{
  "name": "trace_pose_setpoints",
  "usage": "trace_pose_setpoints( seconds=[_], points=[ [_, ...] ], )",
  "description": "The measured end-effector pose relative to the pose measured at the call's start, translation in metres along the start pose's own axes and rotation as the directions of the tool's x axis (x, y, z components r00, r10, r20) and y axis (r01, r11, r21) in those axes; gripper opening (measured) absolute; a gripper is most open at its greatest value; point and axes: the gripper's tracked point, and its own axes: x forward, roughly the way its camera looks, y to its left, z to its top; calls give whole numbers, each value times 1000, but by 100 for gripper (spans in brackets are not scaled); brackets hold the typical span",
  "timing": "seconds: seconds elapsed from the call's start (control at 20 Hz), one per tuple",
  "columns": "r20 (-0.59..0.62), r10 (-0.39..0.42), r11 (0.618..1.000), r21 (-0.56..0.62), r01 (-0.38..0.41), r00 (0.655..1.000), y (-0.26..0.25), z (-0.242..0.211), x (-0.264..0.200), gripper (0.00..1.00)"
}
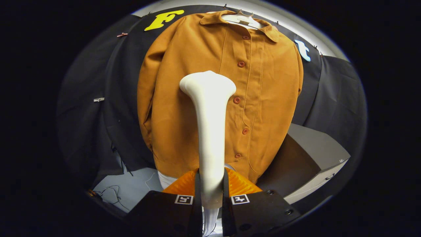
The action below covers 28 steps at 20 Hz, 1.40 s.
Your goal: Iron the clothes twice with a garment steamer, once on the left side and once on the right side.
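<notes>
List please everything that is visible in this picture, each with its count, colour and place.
shirt: 1, orange-brown with red buttons, hanging on the wall beyond the gripper
hanger: 1, white, inside the shirt collar
steamer: 1, white, handle between the fingers, head raised in front of the shirt, just left of the button row
wall: 1, black cloth, behind the shirt
box: 1, grey, below and right of the shirt
cable: 1, dark, on the pale floor left of the gripper
gripper: 1, shut on the steamer, both fingers pressing its handle
</notes>
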Motion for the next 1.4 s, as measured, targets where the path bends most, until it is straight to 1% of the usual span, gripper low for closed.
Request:
trace_pose_setpoints(
  seconds=[0.2,0.35,0.55,0.75,1.0,1.15,1.4],
  points=[
    [-16,-2,1000,12,2,1000,-1,-13,-19,27],
    [2,-9,1000,26,9,1000,-9,-14,-39,27],
    [51,-32,998,57,29,998,-23,-2,-71,27],
    [111,-59,995,88,49,992,-40,22,-108,27],
    [193,-103,988,131,79,976,-67,66,-153,27],
    [235,-144,985,125,117,961,-82,92,-178,26],
    [284,-165,978,169,120,945,-94,130,-213,27]
  ],
)
